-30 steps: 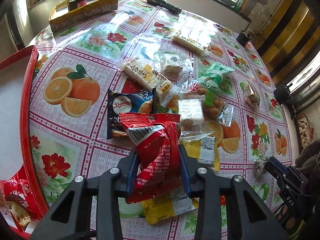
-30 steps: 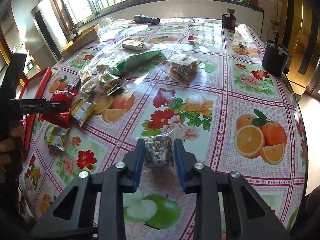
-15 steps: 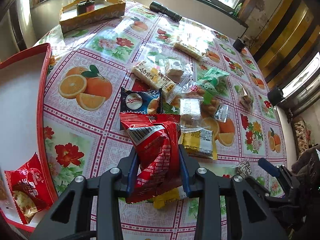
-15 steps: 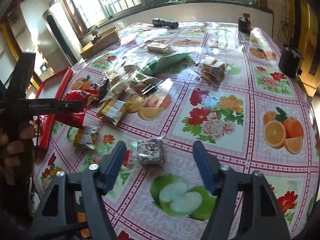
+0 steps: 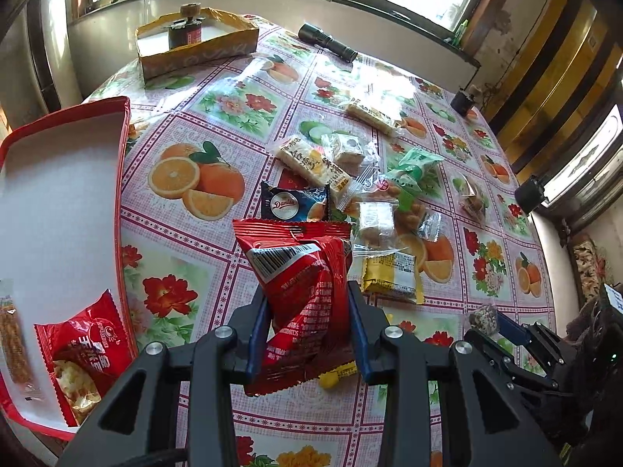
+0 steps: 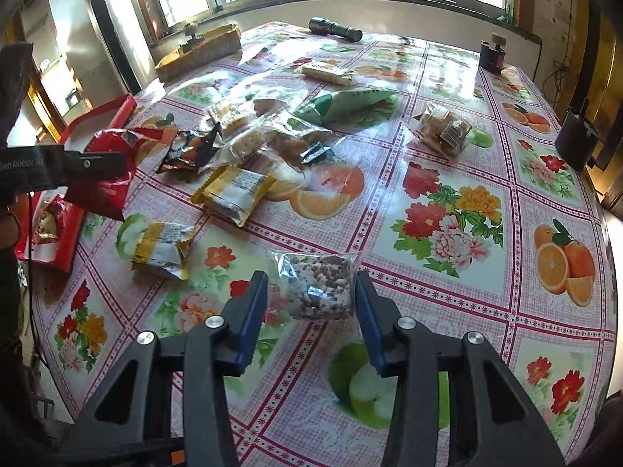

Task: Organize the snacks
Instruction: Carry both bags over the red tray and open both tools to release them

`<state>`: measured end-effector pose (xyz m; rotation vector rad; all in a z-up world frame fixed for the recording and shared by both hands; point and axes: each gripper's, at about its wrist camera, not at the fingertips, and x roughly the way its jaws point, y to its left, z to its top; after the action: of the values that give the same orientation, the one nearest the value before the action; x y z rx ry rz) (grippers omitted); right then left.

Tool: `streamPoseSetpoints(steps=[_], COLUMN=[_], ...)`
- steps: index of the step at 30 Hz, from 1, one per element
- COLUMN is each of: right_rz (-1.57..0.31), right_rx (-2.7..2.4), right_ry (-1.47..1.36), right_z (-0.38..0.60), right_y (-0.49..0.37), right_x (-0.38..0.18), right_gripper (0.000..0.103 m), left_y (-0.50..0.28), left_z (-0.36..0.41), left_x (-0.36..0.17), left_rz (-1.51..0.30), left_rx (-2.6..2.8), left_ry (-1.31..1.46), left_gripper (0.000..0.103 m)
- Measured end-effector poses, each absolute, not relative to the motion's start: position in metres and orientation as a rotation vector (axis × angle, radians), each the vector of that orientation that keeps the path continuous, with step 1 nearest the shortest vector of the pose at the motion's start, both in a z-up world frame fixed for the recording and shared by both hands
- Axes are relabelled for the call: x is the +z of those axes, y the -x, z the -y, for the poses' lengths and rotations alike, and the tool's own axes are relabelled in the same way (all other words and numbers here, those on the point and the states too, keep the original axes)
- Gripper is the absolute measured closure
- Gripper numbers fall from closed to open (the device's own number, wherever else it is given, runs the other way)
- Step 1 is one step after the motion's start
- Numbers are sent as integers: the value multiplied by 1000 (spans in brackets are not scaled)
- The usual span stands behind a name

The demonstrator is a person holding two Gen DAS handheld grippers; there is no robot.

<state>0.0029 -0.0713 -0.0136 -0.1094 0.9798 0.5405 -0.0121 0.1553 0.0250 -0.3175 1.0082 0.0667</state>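
My left gripper (image 5: 307, 295) is shut on a red snack packet (image 5: 296, 249) and holds it above the flowered tablecloth, a little right of the red tray (image 5: 120, 179). Another red packet (image 5: 89, 346) and a long snack strip (image 5: 13, 334) lie in that tray. My right gripper (image 6: 309, 278) is closing around a clear bag of brown bits (image 6: 323, 295) that lies flat on the cloth. The bag sits between the jaws and a thin gap still shows at the left pad. The right wrist view has the left gripper (image 6: 89, 163) at the far left, the red packet (image 6: 109, 186) hanging from it.
A heap of packets fills the table's middle: a blue one (image 5: 292, 204), yellow ones (image 6: 233, 190) (image 6: 163, 245), a green one (image 6: 342, 105). A yellow box (image 5: 194, 54) and a black torch (image 5: 327, 43) stand at the far end, dark cups (image 6: 576, 140) on the right.
The left gripper carried the red packet up and toward the tray. The right gripper let go of the clear bag, opened wide, then narrowed around it again.
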Motion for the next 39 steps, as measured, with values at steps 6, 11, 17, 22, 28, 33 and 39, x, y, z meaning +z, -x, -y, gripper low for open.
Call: streamPoseSetpoints(steps=[6,11,17,22,28,33,39], right_rz=[-938,-925,-918,-911,-913,-920,-909], right_rx=[602,656,720,764,809,844,914], right_ry=[54,38,30,13,11,11,22], right_z=[58,40,17,1,-20,-38,-73], right_y=[2,6,12,13,16,18,19], right_x=[9,16,22,27,28,28,33], right_gripper=[57,57,57,57,57,57,57], left_y=[24,33,46,55,67,78,89], left_z=[-165,-175,-190,-204,-224,-249,-284], left_x=[33,38,44,49,50,52,55], left_rz=[-978,-961,-930,-902,-883,-874,-862], left_rx=[100,146,220,283,368,414,478], left_ry=[302,287,259,244,228,249,301], left_gripper=[67,67,67,67,67,67,67])
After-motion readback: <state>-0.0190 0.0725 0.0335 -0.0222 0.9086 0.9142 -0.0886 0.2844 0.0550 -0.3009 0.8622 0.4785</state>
